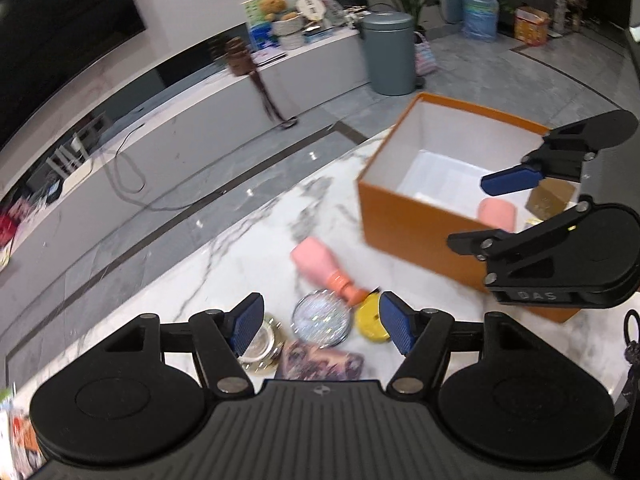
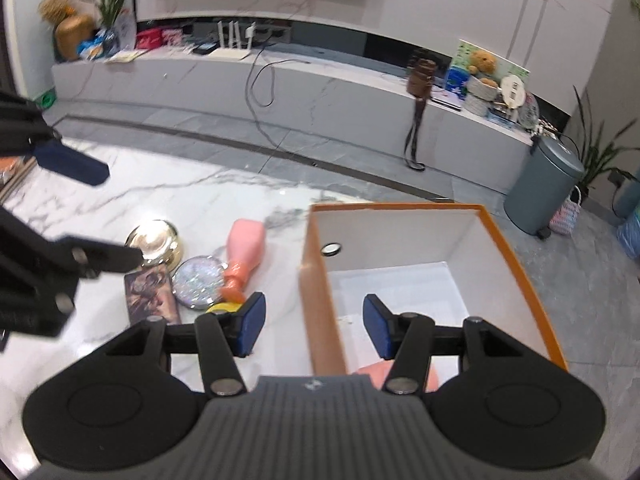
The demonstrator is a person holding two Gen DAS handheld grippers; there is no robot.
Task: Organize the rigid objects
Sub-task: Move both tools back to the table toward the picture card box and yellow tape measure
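Left-wrist view first: my left gripper (image 1: 322,326) hangs over the marble table (image 1: 248,240) with its blue pads spread and nothing between them. Just beyond the pads I see a cluster of small things: a patterned flat case (image 1: 320,364), a gold-rimmed jar (image 1: 260,346), a glittery round compact (image 1: 322,316) and a yellow round piece (image 1: 370,318). A pink bottle (image 1: 320,264) lies on its side past them, cap toward the compact. Farther right stands the orange box (image 1: 400,208), open-topped, with a pink item (image 1: 496,212) and a brown block (image 1: 554,196) inside. My right gripper (image 1: 508,200) hovers over that box. From the right wrist, its jaws (image 2: 316,326) stand apart and empty, straddling the near wall of the box (image 2: 320,300). Beyond the table are grey floor, a low white bench and a grey bin (image 1: 388,52).
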